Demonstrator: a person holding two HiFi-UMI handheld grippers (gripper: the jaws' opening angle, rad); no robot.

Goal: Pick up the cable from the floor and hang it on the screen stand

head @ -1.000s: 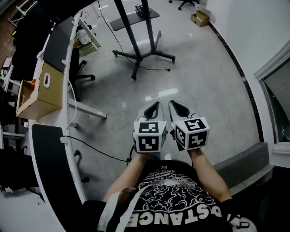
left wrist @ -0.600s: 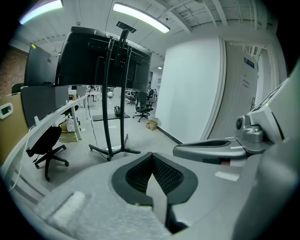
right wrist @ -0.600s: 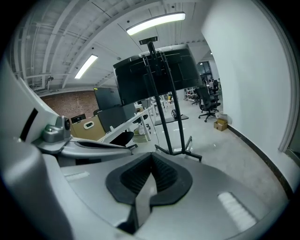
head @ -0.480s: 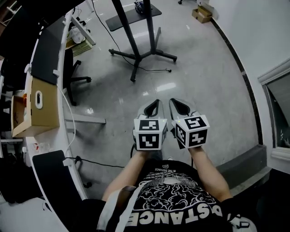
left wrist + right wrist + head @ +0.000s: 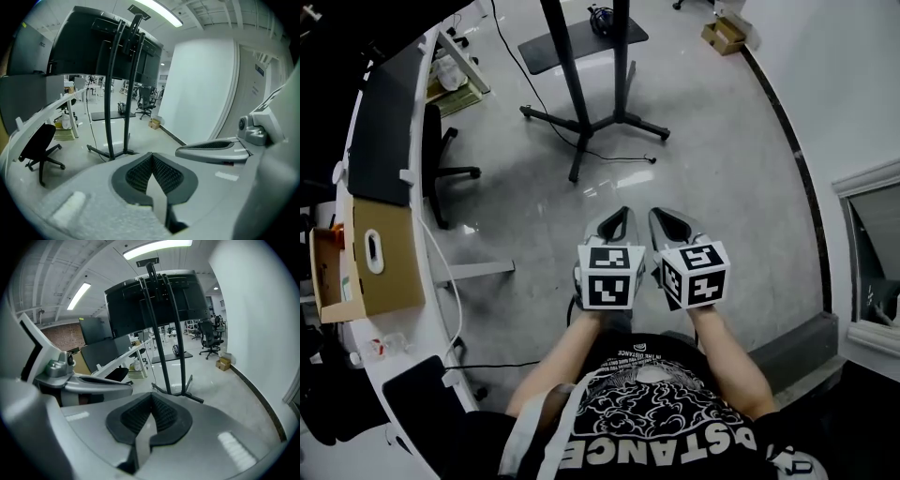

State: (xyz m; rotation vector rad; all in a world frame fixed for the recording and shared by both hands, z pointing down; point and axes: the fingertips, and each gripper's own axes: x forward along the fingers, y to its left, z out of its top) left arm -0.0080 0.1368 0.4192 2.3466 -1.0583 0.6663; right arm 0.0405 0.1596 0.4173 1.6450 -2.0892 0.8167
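Note:
The screen stand [image 5: 581, 94] rises on black poles from spread legs on the grey floor ahead of me. A thin black cable [image 5: 619, 157] trails on the floor from its base toward the right. Both grippers are held side by side in front of the person's chest, pointing at the stand. My left gripper [image 5: 619, 217] is shut with nothing in it, and so is my right gripper [image 5: 667, 217]. In the left gripper view the stand [image 5: 112, 103] carries a dark screen [image 5: 89, 51] beyond the shut left gripper [image 5: 152, 161]. The right gripper view shows the same stand [image 5: 164, 343] past the shut right gripper [image 5: 151, 401].
A curved white desk [image 5: 441, 272] runs along the left with a cardboard box [image 5: 380, 258] and dark panels. An office chair [image 5: 441, 155] stands by it. A black floor plate [image 5: 581, 42] lies behind the stand. A white wall [image 5: 853, 112] bounds the right.
The stand and desk have slid down and nearer in the head view as the person moved forward. Both grippers stayed shut, side by side.

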